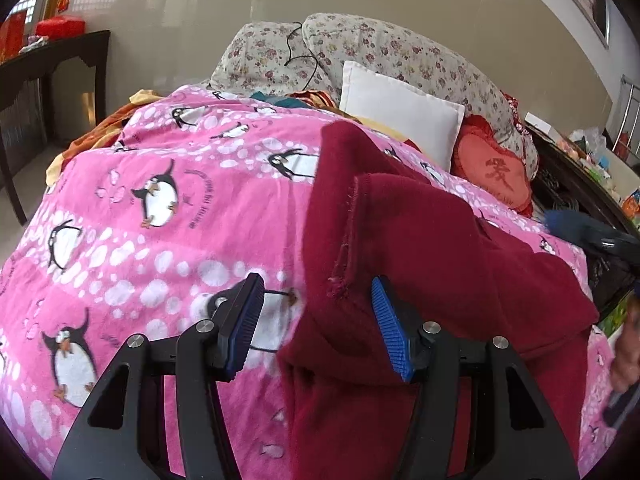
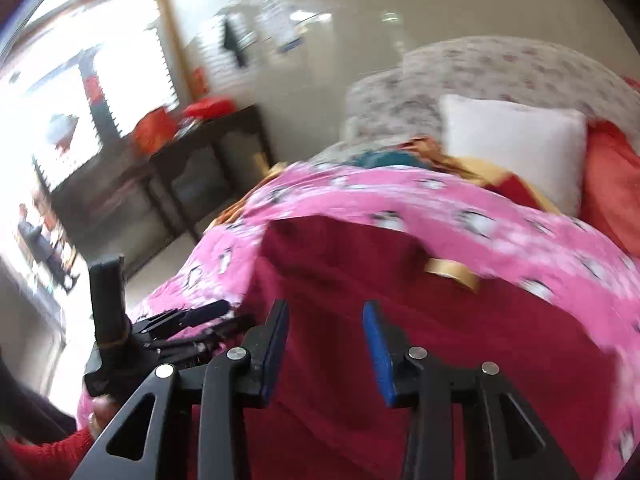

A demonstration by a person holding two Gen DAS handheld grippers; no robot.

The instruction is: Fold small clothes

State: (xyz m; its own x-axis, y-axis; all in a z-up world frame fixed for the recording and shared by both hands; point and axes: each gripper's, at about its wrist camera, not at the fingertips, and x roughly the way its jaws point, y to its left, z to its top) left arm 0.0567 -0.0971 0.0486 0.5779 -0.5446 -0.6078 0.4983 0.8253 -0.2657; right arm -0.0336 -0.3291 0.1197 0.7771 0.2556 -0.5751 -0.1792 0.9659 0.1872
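A dark red garment (image 1: 420, 240) lies spread on a bed covered by a pink penguin blanket (image 1: 160, 200). The blanket gives a broad, soft, flat surface, which is likely why the folding is done here.

In the left wrist view, the left tongs (image 1: 318, 320) stand wide apart and hold nothing. A frayed hem corner of the garment sits between the two blue pads, just ahead of them, so the tongs seem lined up to pinch that edge. One flap of the cloth already lies doubled over the rest, suggesting the fold is partly made.

In the right wrist view, which is blurred, the right tongs (image 2: 326, 344) are also apart and empty, poised over the garment's middle, perhaps to press or catch the opposite side. The left tool shows at that view's lower left.

At the head of the bed, a white pillow (image 1: 400, 116) leans on floral cushions (image 1: 360, 48), well apart from the work.
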